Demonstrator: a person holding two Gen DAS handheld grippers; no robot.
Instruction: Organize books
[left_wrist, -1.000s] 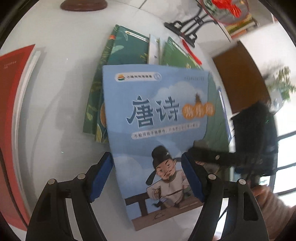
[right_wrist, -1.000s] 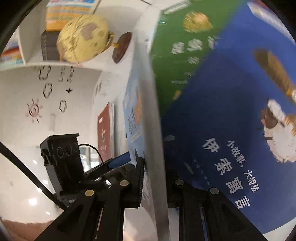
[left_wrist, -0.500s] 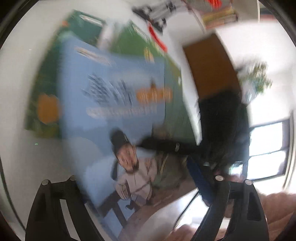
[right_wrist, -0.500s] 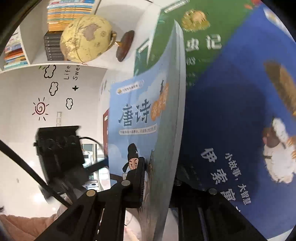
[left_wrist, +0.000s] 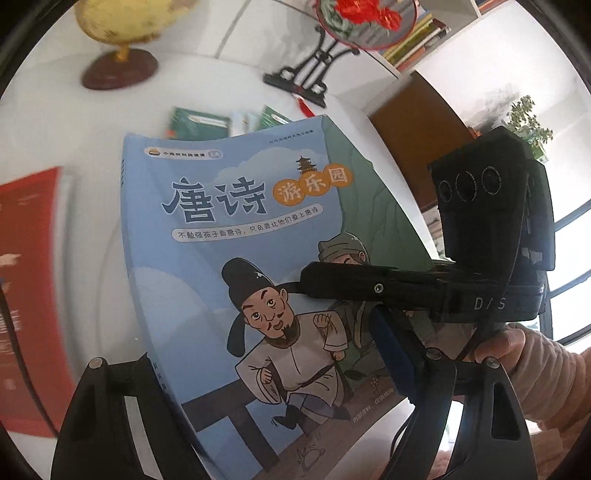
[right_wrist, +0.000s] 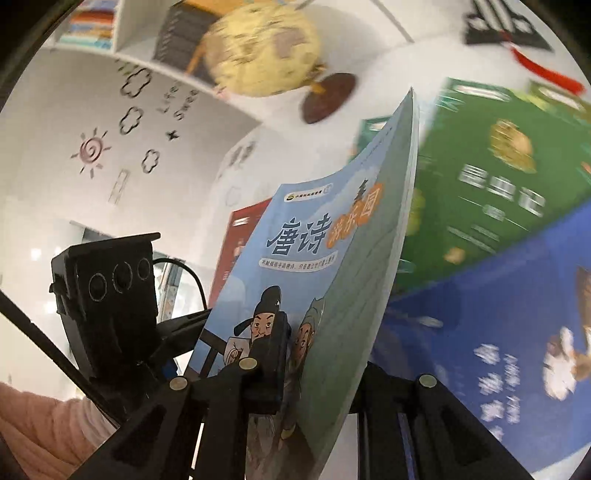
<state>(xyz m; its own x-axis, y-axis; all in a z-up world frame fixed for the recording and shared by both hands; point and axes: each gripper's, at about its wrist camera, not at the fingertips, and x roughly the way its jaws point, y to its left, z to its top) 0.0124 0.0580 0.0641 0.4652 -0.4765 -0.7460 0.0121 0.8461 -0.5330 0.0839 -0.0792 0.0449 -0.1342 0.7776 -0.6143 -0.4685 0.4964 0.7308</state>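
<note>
Right gripper (right_wrist: 314, 369): narrow, clamped on the light-blue paperback book (left_wrist: 229, 258) with a cartoon poet on the cover, near the lower edge of that book. In the left wrist view, entering from 3 o'clock, with one black finger (left_wrist: 351, 284) lying flat across the cover beside the poet's hat. Behind it, at 4 o'clock, a hand (left_wrist: 513, 350) in a pale pink sleeve.

Light-blue paperback book: lifted off the white table (left_wrist: 74, 129) and tilted, cover toward the left camera, pages bending a little. In the right wrist view seen almost edge-on, rising toward 12 o'clock.

Left gripper (left_wrist: 266, 354): wide, jaws closing, with the lower part of the lifted book between them in the view. Book spine just beside the left finger; blue pad (left_wrist: 388, 343) at the opposite side near the cover. Cannot tell any pressing contact there.

On the table in the left wrist view: flat red book (left_wrist: 29, 258) at 9 o'clock, green books (left_wrist: 199, 122) at 12 o'clock past the top edge of the lifted one, yellow globe on a dark brown round base (left_wrist: 118, 70) at 11 o'clock, round ornament with red flowers on a black stand (left_wrist: 317, 70) at 1 o'clock.

In the right wrist view, at 3 to 4 o'clock, a dark blue book (right_wrist: 498, 332) lying flat, blurred.
</note>
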